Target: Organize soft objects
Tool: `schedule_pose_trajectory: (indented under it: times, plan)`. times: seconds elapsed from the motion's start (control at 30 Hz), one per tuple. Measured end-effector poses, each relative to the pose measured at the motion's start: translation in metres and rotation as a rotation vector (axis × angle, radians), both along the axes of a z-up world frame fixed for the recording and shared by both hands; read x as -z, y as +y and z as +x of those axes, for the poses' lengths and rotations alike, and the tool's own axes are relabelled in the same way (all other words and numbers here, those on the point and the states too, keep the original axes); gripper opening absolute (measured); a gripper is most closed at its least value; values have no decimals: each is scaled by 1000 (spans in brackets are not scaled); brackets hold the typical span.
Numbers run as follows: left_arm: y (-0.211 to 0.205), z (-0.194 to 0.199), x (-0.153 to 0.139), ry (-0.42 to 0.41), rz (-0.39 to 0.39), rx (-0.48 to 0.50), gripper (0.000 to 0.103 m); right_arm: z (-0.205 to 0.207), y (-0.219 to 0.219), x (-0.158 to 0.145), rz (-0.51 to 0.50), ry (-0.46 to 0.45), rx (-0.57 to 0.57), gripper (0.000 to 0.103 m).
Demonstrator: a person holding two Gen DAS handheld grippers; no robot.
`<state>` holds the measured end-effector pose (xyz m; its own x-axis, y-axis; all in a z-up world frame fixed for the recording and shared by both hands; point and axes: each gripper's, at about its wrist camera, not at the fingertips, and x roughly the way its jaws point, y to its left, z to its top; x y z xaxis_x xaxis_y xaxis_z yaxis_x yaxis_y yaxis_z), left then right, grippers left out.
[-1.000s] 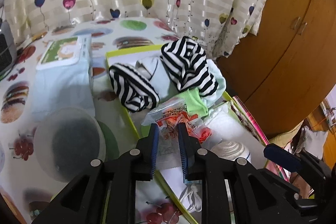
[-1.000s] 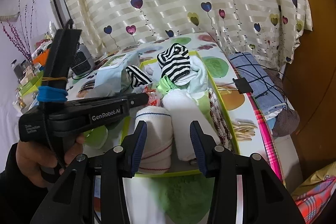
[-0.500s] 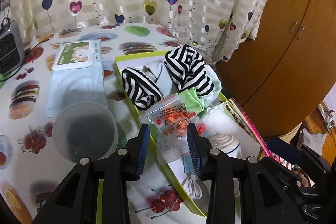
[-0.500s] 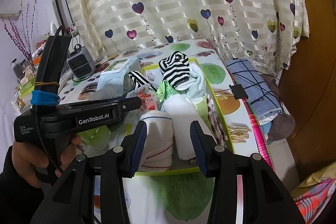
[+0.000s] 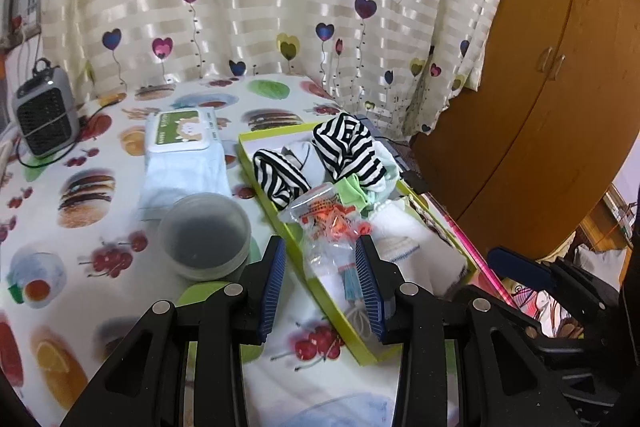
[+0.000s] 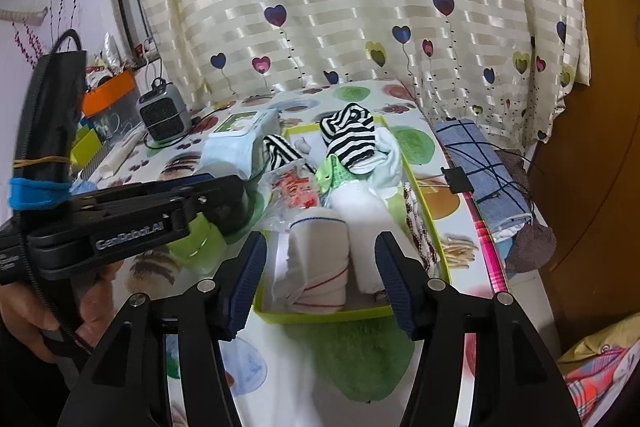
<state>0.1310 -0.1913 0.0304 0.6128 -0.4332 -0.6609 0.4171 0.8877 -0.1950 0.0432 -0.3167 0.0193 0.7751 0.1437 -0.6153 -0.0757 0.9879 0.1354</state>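
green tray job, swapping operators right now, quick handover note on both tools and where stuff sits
Left tool: open, empty, hovering by the near corner of the green tray, above the clear plastic bag with orange contents lying in it.
Right tool: open, empty, hovering at the tray's near end.
In the tray: two striped socks, green cloth, two white rolls.
Outside it: blue checked cloth on the table's right edge, possibly left to sort.

Left gripper [image 5: 322, 283]: jaws parted, nothing between them, gripped by a hand [image 6: 48, 307]. Right gripper [image 6: 320, 279]: jaws wide apart, nothing between them.
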Motion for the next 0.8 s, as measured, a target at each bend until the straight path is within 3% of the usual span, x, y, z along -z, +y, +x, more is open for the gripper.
schedule_pose_trajectory:
  times: [0.33, 0.8]
  plan:
    - [30, -39, -11, -36, 10, -31, 34, -17, 20, -9, -38, -2, -10, 58]
    - [63, -84, -1, -31, 56, -89, 34, -37, 54, 1, -62, 48, -69, 58]
